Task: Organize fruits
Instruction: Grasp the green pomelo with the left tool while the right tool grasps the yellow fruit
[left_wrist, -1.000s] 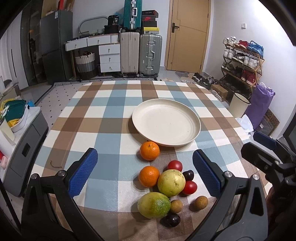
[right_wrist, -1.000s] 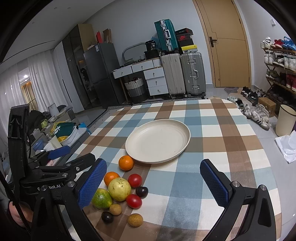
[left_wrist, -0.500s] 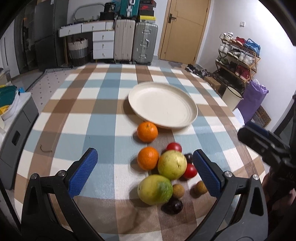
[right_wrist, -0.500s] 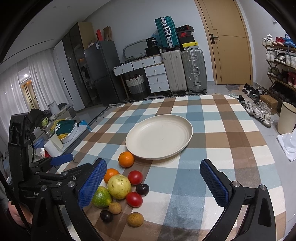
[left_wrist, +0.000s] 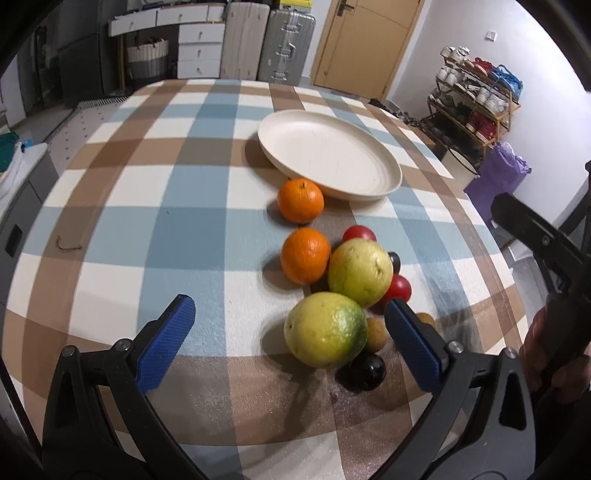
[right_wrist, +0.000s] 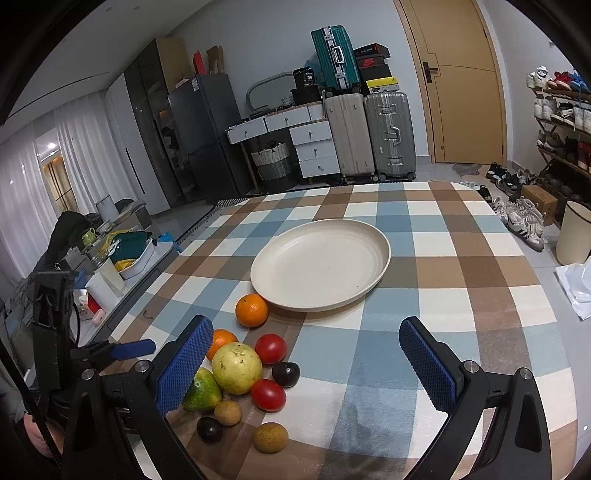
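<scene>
Left tongs (left_wrist: 286, 319), spread wide and empty, frame the large green-yellow citrus fruit (left_wrist: 325, 334); right tongs (right_wrist: 303, 363) gape too. Closing may nudge touching neighbours (round, free-rolling) off the checked worktop (left_wrist: 147, 236).

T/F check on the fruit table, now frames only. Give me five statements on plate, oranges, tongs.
1. The plate holds no fruit. True.
2. Three oranges lie on the cloth. False: two, the far orange and near orange.
3. The left tongs are shut on the green-yellow fruit. False: open, holding nothing.
4. The right tongs are open. True.
5. The far orange sits on the plate. False: beside its rim.
</scene>
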